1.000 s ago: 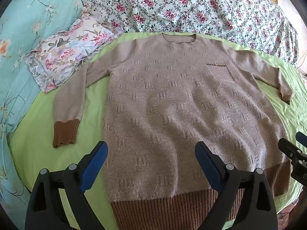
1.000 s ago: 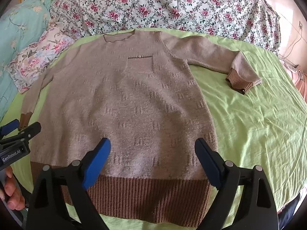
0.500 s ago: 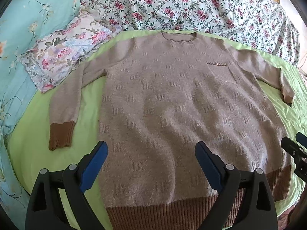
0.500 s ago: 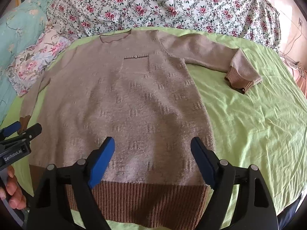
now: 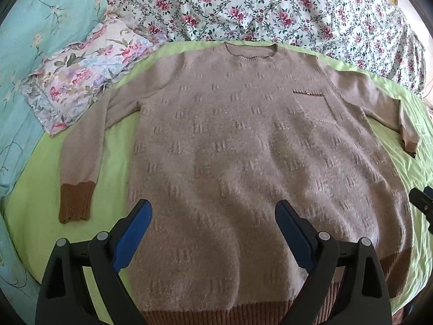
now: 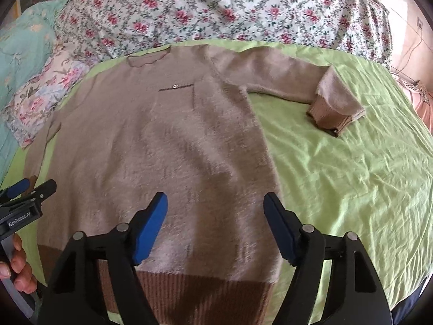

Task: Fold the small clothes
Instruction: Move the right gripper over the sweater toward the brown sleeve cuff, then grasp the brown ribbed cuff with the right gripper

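Note:
A tan knit sweater (image 5: 243, 146) with a darker brown ribbed hem lies face up and flat on a green sheet (image 5: 116, 146); it also shows in the right wrist view (image 6: 162, 146). Its left sleeve ends in a brown cuff (image 5: 75, 203). Its right sleeve is bent back at the cuff (image 6: 330, 108). My left gripper (image 5: 213, 216) is open and empty above the lower body of the sweater. My right gripper (image 6: 215, 211) is open and empty above the sweater's lower right part, near the hem (image 6: 189, 292).
A rose-patterned quilt (image 5: 257, 5) lies bunched behind the collar. A pastel floral pillow (image 5: 78, 81) and a turquoise cover (image 5: 35, 27) sit at the left. Bare green sheet (image 6: 351, 189) spreads to the right of the sweater.
Both grippers have moved forward over the sweater, so the hem sits lower in both views. The right gripper's jaws have narrowed a little. The sweater has not moved.

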Demonstrator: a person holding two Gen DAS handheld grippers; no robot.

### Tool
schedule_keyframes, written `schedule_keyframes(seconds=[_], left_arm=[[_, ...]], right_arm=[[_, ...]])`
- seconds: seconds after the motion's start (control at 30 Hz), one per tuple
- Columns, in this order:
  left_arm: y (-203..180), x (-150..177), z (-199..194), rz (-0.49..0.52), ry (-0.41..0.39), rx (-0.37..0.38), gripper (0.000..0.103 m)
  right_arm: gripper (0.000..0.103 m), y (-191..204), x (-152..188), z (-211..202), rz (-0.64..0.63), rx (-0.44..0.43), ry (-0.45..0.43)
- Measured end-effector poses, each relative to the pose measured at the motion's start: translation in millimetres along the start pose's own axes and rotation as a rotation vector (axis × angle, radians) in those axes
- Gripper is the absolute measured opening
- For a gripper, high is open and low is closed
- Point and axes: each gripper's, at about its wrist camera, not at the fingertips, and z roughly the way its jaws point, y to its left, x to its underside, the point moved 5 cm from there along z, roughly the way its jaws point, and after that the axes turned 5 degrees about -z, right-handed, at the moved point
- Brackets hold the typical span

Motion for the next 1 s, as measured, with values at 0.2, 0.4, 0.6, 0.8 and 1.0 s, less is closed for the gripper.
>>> schedule_keyframes(seconds=[0.2, 0.4, 0.6, 0.8, 1.0], left_arm=[[-6.0, -10.3, 9.3, -0.003, 0.011, 0.007, 0.093], [-11.7, -21.4, 17.3, 0.008, 0.010, -0.004, 0.093], [-16.0, -33.3, 28.3, 0.011, 0.014, -0.004, 0.093], [-20.3, -42.6, 43.9, 0.004, 0.026, -0.004, 0.093], [-35.6, -54.6, 69.6, 0.027, 0.041, 0.013, 0.093]], right_arm=[[0.073, -36.0, -14.1, 7.6, 0.048, 0.030, -0.009], [0.070, -75.1, -32.4, 18.7, 0.092, 0.059, -0.014], [0.070, -112.1, -51.3, 35.1, 0.133, 0.064, -0.018], [0.070, -141.8, -66.7, 58.1, 0.150, 0.088, -0.011], [0.068, -162.3, -79.6, 89.6, 0.149, 0.101, 0.018]])
